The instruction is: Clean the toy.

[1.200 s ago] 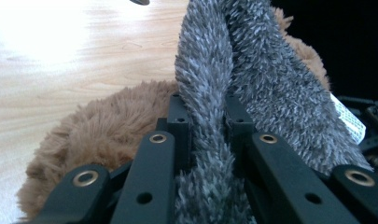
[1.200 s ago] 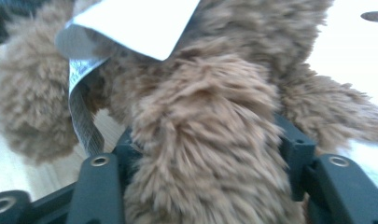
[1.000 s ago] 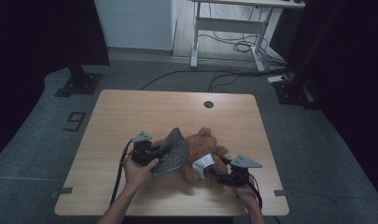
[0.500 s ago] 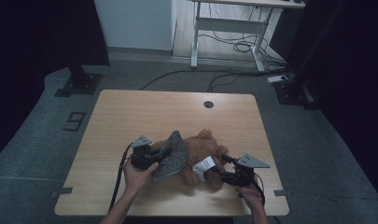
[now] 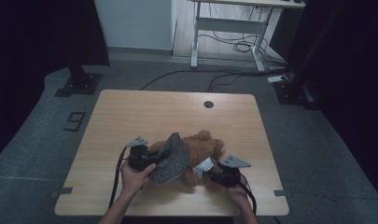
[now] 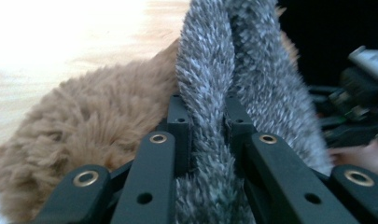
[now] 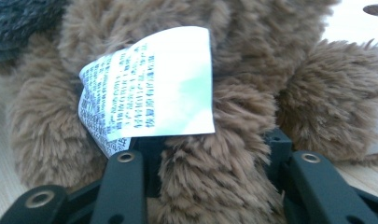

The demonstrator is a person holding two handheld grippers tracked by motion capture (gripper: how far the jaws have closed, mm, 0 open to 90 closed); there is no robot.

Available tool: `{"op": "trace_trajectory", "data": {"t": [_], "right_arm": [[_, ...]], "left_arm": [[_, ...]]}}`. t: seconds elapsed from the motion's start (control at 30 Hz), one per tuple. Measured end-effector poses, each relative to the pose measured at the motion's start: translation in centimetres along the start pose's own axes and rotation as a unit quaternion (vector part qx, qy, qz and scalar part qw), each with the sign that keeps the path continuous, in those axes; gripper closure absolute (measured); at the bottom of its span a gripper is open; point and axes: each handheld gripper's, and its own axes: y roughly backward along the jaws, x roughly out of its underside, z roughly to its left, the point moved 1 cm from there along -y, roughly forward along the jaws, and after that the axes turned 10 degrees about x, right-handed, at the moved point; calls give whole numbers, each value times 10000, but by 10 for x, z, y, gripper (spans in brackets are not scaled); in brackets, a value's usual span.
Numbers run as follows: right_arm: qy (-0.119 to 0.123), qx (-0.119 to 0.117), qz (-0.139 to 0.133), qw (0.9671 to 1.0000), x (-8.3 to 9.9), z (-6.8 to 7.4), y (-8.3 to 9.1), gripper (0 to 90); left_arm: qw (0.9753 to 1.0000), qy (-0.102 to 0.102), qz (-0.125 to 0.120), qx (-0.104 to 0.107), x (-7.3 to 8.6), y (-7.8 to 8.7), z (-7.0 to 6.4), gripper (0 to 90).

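A brown plush teddy bear [image 5: 201, 148] lies near the front of the wooden table [image 5: 168, 112]. A grey fuzzy cloth [image 5: 173, 157] is draped over the bear's left side. My left gripper [image 5: 151, 164] is shut on a fold of that grey cloth [image 6: 210, 93], with the brown bear [image 6: 98, 121] just behind it. My right gripper [image 5: 209, 175] is shut on a tuft of the bear's fur [image 7: 210, 186], right under its white printed label [image 7: 154, 88]. The label [image 5: 204, 166] shows white at the bear's near side.
A round cable hole [image 5: 208, 104] sits at the table's far edge. Beyond the table stand a white desk frame [image 5: 228, 28] and loose cables [image 5: 233, 46] on the floor. A dark stand base [image 5: 79, 84] is at the far left.
Both grippers have shifted slightly toward the front of the table, and the grey cloth has been drawn a little further over the bear.
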Motion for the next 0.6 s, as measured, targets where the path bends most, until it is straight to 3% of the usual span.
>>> {"op": "trace_trajectory", "data": {"t": [0.07,0.17,0.3,0.37,0.5,0.6], "right_arm": [[31,15,9,10000,1,0,0,580],[69,-20,-1,10000,1,0,-1,580],[170,-11,7,9999,1,1,1,583],[225,32,17,9997,1,1,2,591],[256,65,26,9996,1,2,3,596],[322,86,70,9994,1,1,3,599]], "left_arm": [[9998,-203,56,-20,-14,-5,-11,773],[9991,-390,115,126,-34,-24,-30,773],[9975,-550,325,305,-52,-64,-55,771],[9962,-700,482,206,-56,-86,-66,769],[9953,-709,650,-67,-55,-109,-63,769],[9972,-419,618,-68,-48,-107,-43,769]]}}
